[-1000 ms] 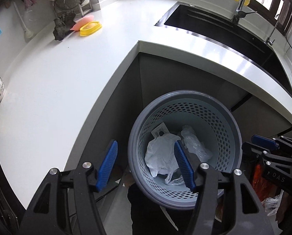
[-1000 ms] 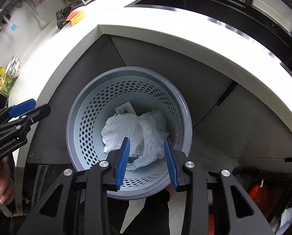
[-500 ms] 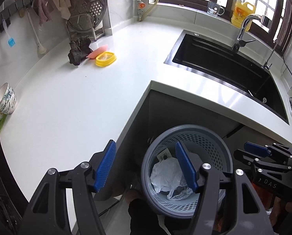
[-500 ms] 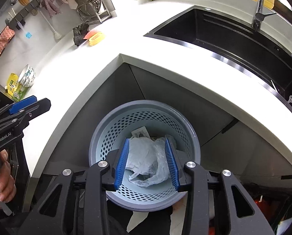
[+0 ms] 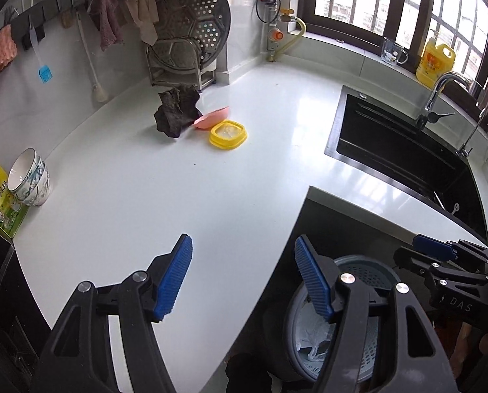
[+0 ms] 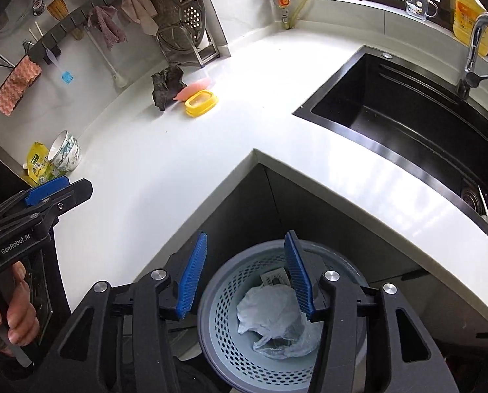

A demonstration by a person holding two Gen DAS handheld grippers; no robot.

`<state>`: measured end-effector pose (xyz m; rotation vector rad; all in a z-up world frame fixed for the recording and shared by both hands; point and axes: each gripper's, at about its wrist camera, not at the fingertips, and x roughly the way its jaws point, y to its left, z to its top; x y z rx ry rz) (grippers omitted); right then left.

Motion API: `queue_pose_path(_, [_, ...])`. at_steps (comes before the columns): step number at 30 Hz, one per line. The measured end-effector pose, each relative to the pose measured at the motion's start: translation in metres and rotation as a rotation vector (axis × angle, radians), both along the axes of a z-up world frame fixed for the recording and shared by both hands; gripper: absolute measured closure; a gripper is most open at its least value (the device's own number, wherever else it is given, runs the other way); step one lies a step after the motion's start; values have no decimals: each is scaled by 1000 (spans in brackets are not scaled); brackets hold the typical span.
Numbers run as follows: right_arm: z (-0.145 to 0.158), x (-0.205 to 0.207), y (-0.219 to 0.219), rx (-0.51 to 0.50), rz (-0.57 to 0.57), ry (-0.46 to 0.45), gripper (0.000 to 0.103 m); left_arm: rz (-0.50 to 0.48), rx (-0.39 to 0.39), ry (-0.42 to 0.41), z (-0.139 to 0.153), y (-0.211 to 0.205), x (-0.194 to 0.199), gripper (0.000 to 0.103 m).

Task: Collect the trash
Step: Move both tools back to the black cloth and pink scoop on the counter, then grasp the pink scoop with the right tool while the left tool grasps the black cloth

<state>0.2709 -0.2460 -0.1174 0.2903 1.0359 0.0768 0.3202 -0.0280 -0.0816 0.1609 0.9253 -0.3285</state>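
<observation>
Jaws of both grippers hold nothing: right gripper (image 6: 245, 273) opening above the grey perforated bin (image 6: 224, 298), crumpled plastic trash (image 6: 270, 314) inside; left gripper (image 5: 240, 278), wide, reads "GenRobot.AI"; white counter (image 6: 178, 150) beyond.

Left gripper (image 5: 240, 276) agape; right gripper (image 6: 245, 275) jaws opening, empty.
</observation>
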Motion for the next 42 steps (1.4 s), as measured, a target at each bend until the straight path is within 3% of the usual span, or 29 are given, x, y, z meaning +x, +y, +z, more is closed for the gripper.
queue_pose_path(6, [-1,54,24,1,9,-3,54,56,-17,-11,1,40,51,36])
queue_pose_path(12, [-6,108,40,17,-6,14,54,95,-24,26,-18,67,113,36])
queue_pose_path(28, [-36,293,68,48,-58,51,52,147,-25,0,-47,86,257,29])
queue_pose_path(34, [-58,353,73,46,-81,97,52,156,-34,1,-63,88,293,29])
queue_pose_path(42, [-88,386,79,45,-100,157,53,157,-27,16,-86,90,311,29])
